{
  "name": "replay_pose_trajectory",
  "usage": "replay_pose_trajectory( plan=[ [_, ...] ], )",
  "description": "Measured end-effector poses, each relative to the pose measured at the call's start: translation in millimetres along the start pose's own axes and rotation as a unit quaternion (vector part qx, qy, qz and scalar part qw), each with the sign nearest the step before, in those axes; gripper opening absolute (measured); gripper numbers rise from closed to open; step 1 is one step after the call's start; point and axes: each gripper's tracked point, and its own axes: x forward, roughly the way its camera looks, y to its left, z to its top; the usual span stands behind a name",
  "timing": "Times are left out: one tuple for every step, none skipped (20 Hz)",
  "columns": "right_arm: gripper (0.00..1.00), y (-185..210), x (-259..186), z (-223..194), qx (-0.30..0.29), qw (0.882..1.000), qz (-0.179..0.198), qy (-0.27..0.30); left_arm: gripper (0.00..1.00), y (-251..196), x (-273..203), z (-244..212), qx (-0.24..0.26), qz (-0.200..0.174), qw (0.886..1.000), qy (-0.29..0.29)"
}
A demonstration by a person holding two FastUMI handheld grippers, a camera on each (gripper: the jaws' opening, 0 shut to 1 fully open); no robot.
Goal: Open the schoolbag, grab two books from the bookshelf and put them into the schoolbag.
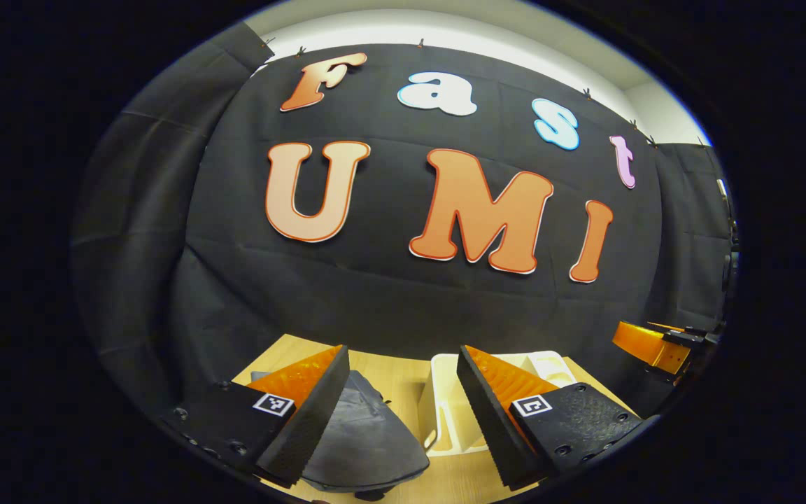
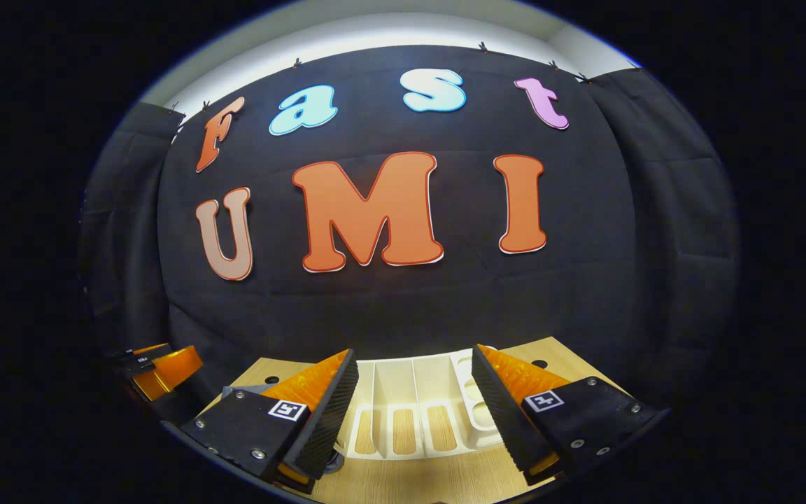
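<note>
A grey schoolbag (image 1: 368, 437) lies on the wooden table (image 1: 403, 381), low between my left gripper's fingers. To its right stands a white bookshelf rack (image 1: 445, 413). My left gripper (image 1: 403, 357) is open above them and holds nothing. In the right gripper view the same rack (image 2: 410, 409) sits straight ahead, its upright dividers and bare slots showing wood through the cut-outs. My right gripper (image 2: 415, 353) hangs open over it, fingers apart and touching nothing. A corner of the grey bag (image 2: 252, 387) peeks out behind its left finger.
The other gripper (image 1: 651, 346) floats off the table's right side in the left gripper view, and at the far left (image 2: 158, 367) in the right gripper view. Black cloth closes off the back and both sides. The table's far edge (image 2: 536, 353) meets the cloth.
</note>
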Motion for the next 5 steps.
replay_pose_trajectory(
  plan=[
    [0.97,4.3,-0.7,-3.7,0.001,1.0,0.003,0.005,0.98,5.0,0.7,4.7,0.01,0.006,1.0,-0.003],
    [0.97,7.5,0.1,-6.4,0.003,1.0,0.004,0.008,0.98,7.3,0.9,4.9,0.019,0.01,1.0,-0.005],
    [0.97,10.0,4.0,-6.8,0.007,1.0,0.005,0.009,0.98,8.7,1.3,7.0,0.027,0.01,1.0,-0.008],
    [0.97,13.2,5.7,-8.1,0.009,1.0,0.006,0.011,0.97,12.0,1.3,8.9,0.034,0.01,0.999,-0.011],
    [0.97,14.5,7.0,-10.7,0.011,1.0,0.003,0.013,0.97,15.6,1.2,11.8,0.041,0.011,0.999,-0.011]
  ],
)
